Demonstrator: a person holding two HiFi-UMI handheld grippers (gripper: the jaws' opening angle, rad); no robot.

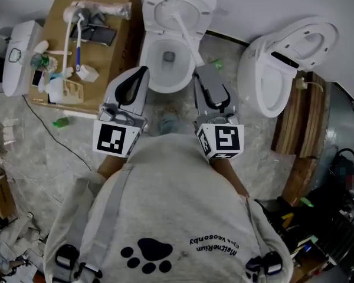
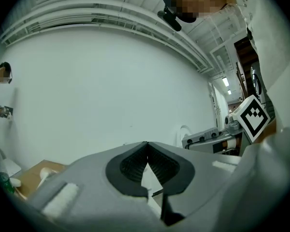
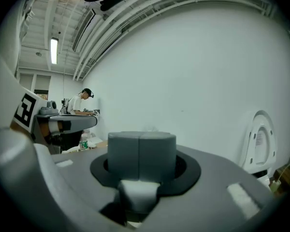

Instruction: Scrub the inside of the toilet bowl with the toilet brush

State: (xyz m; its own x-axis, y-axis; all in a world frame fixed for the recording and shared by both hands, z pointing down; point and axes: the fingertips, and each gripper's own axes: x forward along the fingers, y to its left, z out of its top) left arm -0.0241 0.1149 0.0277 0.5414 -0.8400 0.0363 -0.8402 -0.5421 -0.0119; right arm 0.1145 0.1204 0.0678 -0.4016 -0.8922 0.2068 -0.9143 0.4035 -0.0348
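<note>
Evidently neither gripper is holding anything yet: the left gripper [image 2: 147,149] and the right gripper [image 3: 141,144] are both showing jaws pressed together, empty, aimed at the wall. The toilet brush [image 1: 186,37] is lying in the toilet bowl [image 1: 155,82], its handle leaning rightward. Opening the right jaws and clamping that handle squarely is looking wisest.
</note>
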